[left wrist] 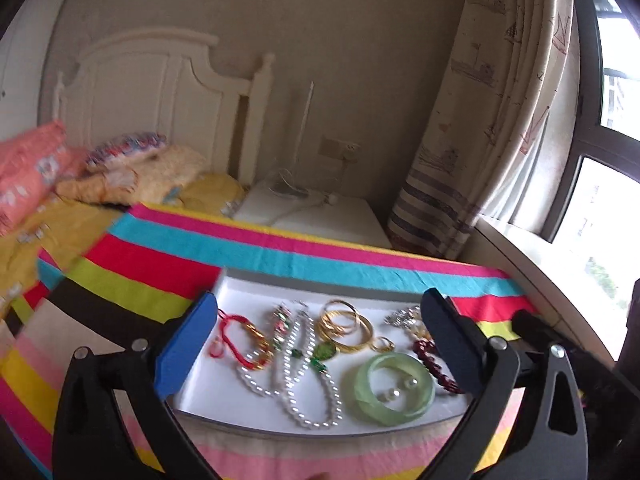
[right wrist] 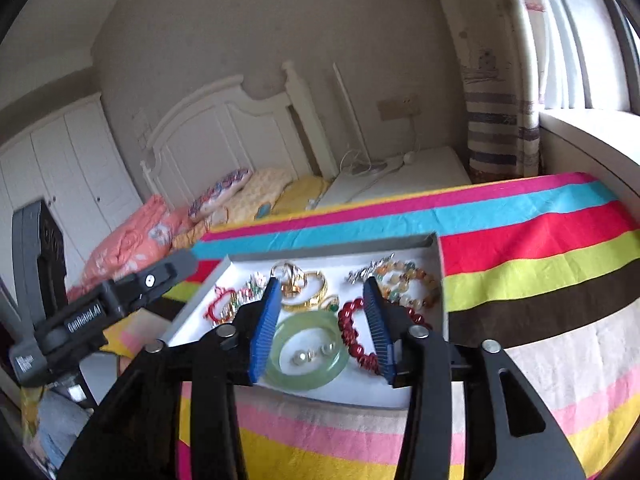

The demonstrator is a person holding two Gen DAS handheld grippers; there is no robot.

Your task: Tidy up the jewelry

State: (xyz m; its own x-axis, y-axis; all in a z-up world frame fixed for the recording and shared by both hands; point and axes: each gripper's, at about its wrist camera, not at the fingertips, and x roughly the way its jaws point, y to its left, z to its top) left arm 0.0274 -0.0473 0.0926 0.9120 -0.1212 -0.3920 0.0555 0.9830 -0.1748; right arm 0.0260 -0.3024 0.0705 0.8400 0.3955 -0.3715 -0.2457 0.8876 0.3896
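A shallow white tray (left wrist: 240, 288) lies on the striped cloth and holds the jewelry. In it I see a green jade bangle (left wrist: 394, 390) ringing small pearl earrings (left wrist: 400, 390), a pearl necklace (left wrist: 296, 384), gold bangles (left wrist: 346, 322), a red cord bracelet (left wrist: 236, 340) and a dark red bead bracelet (left wrist: 434, 364). My left gripper (left wrist: 320, 300) hovers over the tray, open wide and holding nothing. My right gripper (right wrist: 322, 284) is open above the green bangle (right wrist: 306, 360) and the red beads (right wrist: 356, 336), gripping nothing. Gold bangles (right wrist: 304, 288) and a multicoloured bead bracelet (right wrist: 408, 284) lie beyond it.
The tray (right wrist: 436, 248) sits near the front edge of the striped tablecloth (right wrist: 540, 256). Behind are a bed with pillows (left wrist: 32, 172), a white nightstand (left wrist: 320, 212), a curtain (left wrist: 480, 120) and a window sill (left wrist: 532, 256) at the right.
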